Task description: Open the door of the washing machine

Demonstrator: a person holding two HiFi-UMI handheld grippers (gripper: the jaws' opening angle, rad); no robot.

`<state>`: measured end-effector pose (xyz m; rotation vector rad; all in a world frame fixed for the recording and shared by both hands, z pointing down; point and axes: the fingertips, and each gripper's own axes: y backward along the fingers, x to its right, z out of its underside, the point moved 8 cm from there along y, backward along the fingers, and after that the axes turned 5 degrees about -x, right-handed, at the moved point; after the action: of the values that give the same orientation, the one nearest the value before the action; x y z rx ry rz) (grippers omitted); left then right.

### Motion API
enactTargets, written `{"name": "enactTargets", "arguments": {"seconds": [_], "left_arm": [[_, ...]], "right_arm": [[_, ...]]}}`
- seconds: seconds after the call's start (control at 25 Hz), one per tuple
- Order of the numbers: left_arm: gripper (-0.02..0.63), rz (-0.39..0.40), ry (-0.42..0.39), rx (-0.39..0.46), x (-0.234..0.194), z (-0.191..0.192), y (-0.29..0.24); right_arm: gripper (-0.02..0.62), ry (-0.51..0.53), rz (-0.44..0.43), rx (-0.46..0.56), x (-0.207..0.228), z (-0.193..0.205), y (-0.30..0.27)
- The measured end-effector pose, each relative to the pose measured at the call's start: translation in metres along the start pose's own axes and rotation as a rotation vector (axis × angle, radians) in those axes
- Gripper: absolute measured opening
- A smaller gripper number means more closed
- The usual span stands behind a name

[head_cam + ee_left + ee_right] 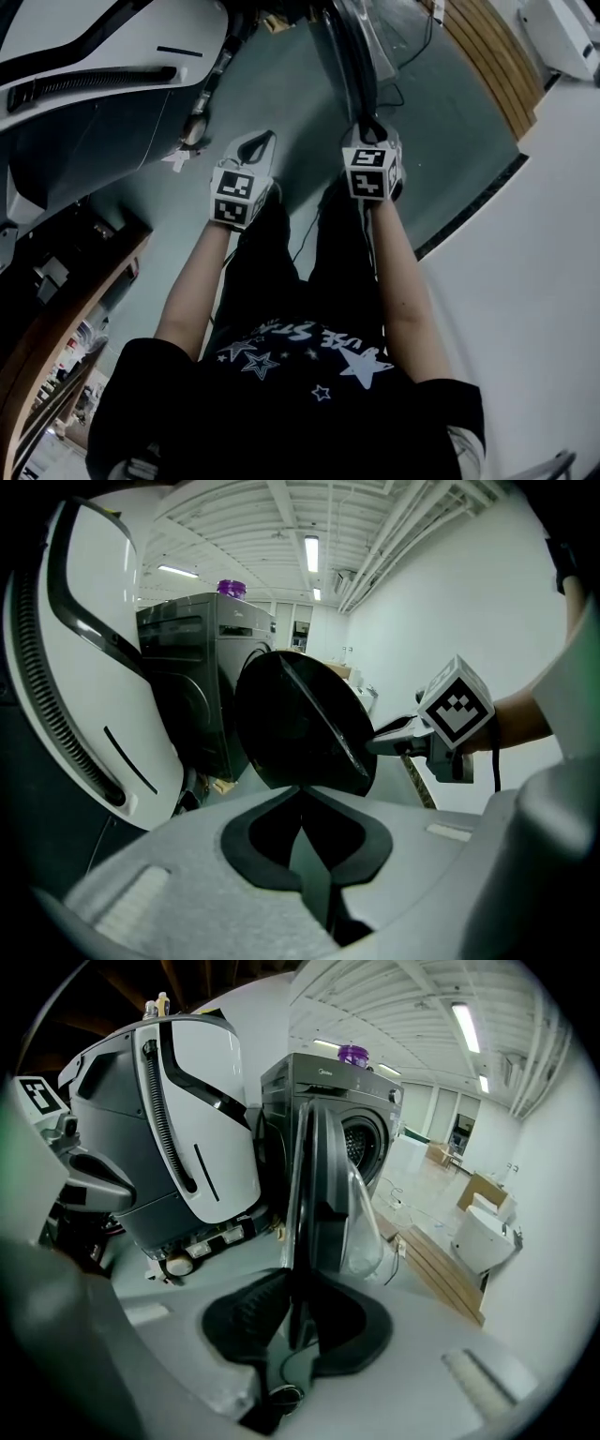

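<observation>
The dark grey washing machine [361,1110] [202,696] stands ahead with its round door [352,56] [300,724] [314,1185] swung out, edge-on to me. My right gripper [370,127] [298,1279] is shut on the door's rim, which runs up between its pads. From the left gripper view that right gripper [403,741] pinches the door's right edge. My left gripper [258,141] [300,794] hangs free to the left of the door, its fingertips together with nothing between them.
A big white and grey curved machine shell [94,56] [84,667] [187,1119] stands close on the left. A purple bottle [353,1054] sits on the washer. A wooden platform [487,56] [450,1269] and a white appliance [483,1237] lie to the right. Cables [412,47] cross the floor.
</observation>
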<state>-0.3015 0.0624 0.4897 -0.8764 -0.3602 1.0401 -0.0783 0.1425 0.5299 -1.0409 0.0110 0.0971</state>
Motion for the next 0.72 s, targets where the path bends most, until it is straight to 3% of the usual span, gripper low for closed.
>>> {"name": "enactTargets", "arguments": {"seconds": [0.44,0.72], "left_arm": [[0.011,-0.049,0.074,0.007,-0.054,0.066,0.041],[0.011,-0.032,0.100,0.005,-0.077,0.098,0.066]], "right_arm": [[0.071,-0.114,0.000,0.005,-0.069,-0.012,-0.006],[0.078,-0.167,0.005,0.048,-0.117,-0.028,-0.014]]}}
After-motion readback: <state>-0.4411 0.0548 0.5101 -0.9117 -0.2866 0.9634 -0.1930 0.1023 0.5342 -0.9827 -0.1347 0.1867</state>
